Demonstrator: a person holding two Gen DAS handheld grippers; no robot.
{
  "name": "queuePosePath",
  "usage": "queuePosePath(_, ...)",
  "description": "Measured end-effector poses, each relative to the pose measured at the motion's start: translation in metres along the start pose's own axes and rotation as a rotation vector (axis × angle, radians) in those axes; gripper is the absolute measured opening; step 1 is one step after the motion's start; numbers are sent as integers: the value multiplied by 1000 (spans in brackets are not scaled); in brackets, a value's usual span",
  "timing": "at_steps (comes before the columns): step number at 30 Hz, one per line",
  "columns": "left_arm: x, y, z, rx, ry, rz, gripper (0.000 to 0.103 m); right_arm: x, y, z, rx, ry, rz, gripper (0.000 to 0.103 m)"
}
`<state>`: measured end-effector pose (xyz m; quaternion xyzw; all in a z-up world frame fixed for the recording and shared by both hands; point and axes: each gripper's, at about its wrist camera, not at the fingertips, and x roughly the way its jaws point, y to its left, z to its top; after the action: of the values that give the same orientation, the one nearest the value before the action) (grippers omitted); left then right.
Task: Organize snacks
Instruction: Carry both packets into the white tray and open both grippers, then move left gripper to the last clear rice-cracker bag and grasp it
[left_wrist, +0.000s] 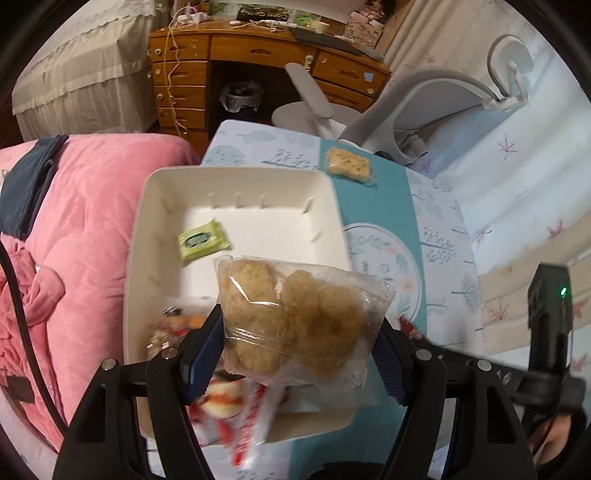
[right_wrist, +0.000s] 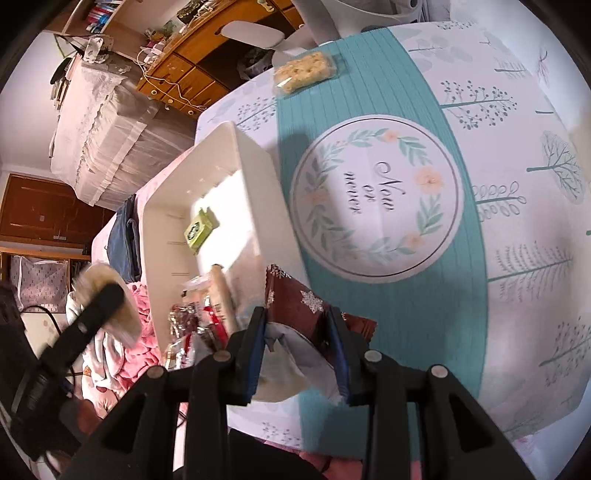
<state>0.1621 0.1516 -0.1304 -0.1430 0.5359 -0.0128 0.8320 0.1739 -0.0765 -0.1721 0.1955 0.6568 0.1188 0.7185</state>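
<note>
My left gripper is shut on a clear bag of brown puffed cakes, held above the near part of a white bin. In the bin lie a small green packet and, at its near end, several red and white wrapped snacks. My right gripper is shut on a dark red packet with white snowflakes, just right of the white bin, above the table's near edge. A wrapped yellow rice-crisp bar lies at the table's far edge, also the bar beyond the bin.
The table wears a white and teal cloth with a round wreath print. A pink blanket lies left of the bin. A white chair and a wooden desk stand beyond the table. The left gripper blurs past at lower left.
</note>
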Motion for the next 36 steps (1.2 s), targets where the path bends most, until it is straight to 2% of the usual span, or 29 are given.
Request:
queuePosePath(4, -6, 28, -13, -8, -1, -21, 72, 4, 21, -10, 13, -12, 2, 33)
queuePosePath(9, -8, 48, -23, 30, 5, -32, 72, 15, 47, -21, 18, -17, 8, 33)
queuePosePath(22, -9, 78, -16, 142, 19, -79, 72, 40, 88, -43, 65, -55, 25, 33)
queuePosePath(30, -3, 74, -9, 226, 58, -108, 80, 43, 91, -46, 94, -85, 15, 42)
queuePosePath(34, -3, 67, -4, 261, 69, -124, 89, 39, 91, -42, 96, -100, 14, 42)
queuePosePath(36, -4, 64, -2, 275, 65, -124, 92, 38, 91, -40, 91, -106, 11, 46)
